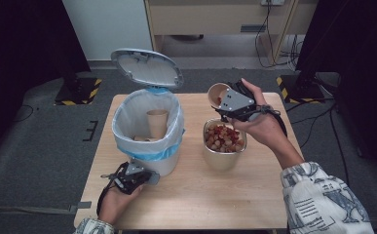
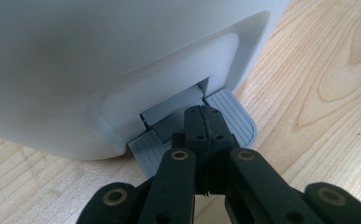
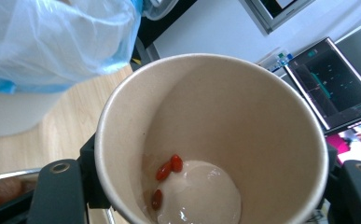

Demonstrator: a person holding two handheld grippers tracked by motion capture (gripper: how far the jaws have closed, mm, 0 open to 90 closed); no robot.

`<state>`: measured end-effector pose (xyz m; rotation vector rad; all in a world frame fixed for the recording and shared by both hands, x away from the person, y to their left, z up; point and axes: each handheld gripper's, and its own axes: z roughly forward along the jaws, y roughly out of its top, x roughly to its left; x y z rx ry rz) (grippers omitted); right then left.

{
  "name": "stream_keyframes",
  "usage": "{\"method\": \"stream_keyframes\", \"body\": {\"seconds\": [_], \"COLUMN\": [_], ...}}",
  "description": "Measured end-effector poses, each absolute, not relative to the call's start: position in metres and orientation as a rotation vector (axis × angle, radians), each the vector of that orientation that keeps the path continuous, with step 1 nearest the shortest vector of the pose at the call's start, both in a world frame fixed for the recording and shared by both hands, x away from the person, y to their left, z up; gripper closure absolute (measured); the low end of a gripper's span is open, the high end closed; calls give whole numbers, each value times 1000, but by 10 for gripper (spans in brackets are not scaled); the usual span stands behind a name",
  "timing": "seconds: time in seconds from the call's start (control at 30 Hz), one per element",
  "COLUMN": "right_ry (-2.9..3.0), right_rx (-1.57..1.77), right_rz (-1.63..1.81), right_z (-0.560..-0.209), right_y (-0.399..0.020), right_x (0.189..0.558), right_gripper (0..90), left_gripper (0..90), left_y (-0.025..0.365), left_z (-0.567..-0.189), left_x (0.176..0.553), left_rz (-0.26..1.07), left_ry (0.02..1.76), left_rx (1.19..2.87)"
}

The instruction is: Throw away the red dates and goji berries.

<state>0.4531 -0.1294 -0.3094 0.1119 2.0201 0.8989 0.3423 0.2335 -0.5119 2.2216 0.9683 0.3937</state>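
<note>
A white pedal bin (image 1: 169, 163) with a blue liner stands at the table's left, its lid (image 1: 147, 67) raised. A paper cup (image 1: 157, 122) stands inside it, with more lying beside it. My left gripper (image 1: 149, 178) is at the bin's foot. In the left gripper view its jaws (image 2: 205, 119) are shut, with their tips resting on the grey pedal (image 2: 236, 116). My right gripper (image 1: 223, 101) is shut on a tilted paper cup (image 1: 217, 92) just beyond the steel bowl (image 1: 223, 158). Inside that cup (image 3: 243, 116), between my right gripper's jaws (image 3: 211, 186), are three red berries (image 3: 169, 168) and pale residue.
The steel bowl holds several red and brown pieces (image 1: 223, 137). Bare wooden tabletop (image 1: 200, 200) lies in front of the bin and bowl. Dark stands and cables sit on the floor beyond the table.
</note>
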Motion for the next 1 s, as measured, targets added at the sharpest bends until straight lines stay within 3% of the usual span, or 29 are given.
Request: {"method": "stream_keyframes", "body": {"seconds": [1.0], "right_ry": [2102], "right_rx": [232], "right_rz": [1098], "right_z": [-290], "right_y": [-112], "right_x": [451], "right_gripper": [277], "left_gripper": [899], "left_y": [234], "left_z": [-512], "left_x": [342], "left_rz": [391], "left_ry": [970], "left_rx": [2221]}}
